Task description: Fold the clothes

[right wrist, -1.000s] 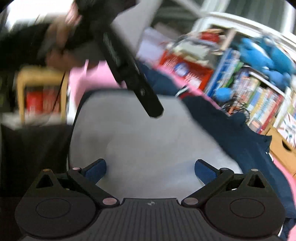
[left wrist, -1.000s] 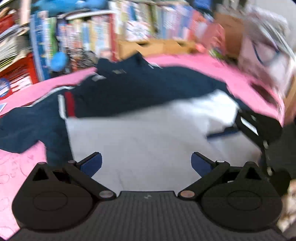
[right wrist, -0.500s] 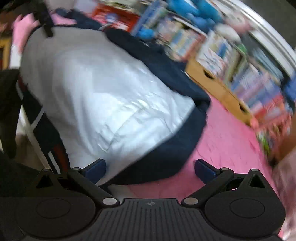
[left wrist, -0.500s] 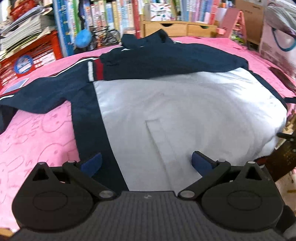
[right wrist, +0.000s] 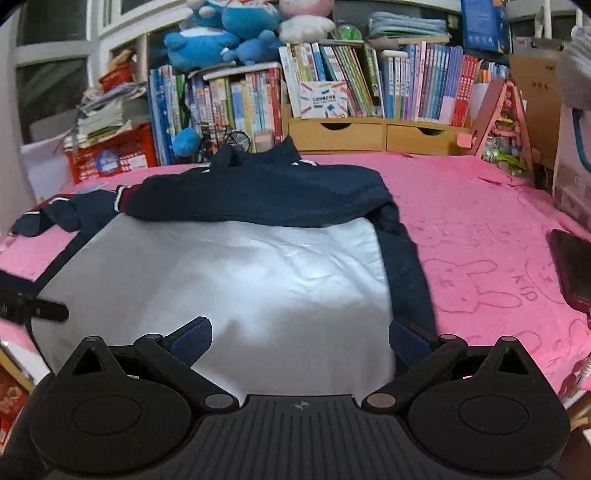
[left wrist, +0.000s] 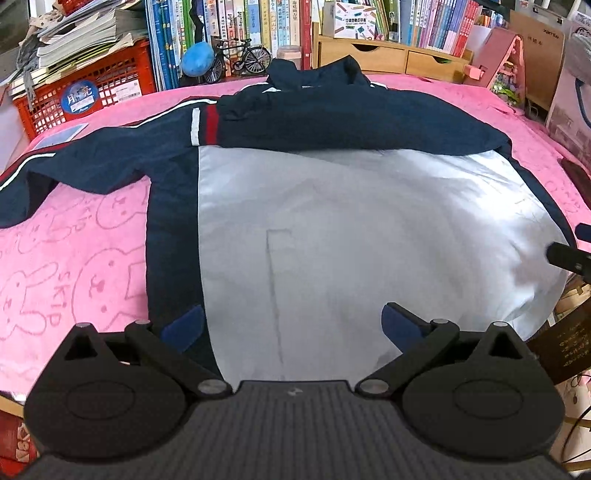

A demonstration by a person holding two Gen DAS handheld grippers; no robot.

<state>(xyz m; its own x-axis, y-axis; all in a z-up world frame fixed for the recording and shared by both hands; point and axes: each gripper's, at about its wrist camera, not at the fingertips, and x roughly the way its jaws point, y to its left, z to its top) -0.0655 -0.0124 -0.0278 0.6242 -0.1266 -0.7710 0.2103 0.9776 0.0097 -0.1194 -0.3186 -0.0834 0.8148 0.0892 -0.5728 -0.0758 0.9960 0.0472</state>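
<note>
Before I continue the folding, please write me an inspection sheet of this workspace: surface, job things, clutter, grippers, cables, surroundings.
Surface: pink blanket with rabbit prints, spread flat.
Job's things: navy and white jacket lying flat; one sleeve stretched out to the left, the other sleeve folded across the top.
Clutter: dark phone on the blanket, to the right of the jacket.
Grippers: left gripper open, empty, over the hem; right gripper open, empty, over the hem.
Cables: nothing seen on the blanket.
Surroundings: bookshelf, red crate, wooden drawers, blue plush toys.
</note>
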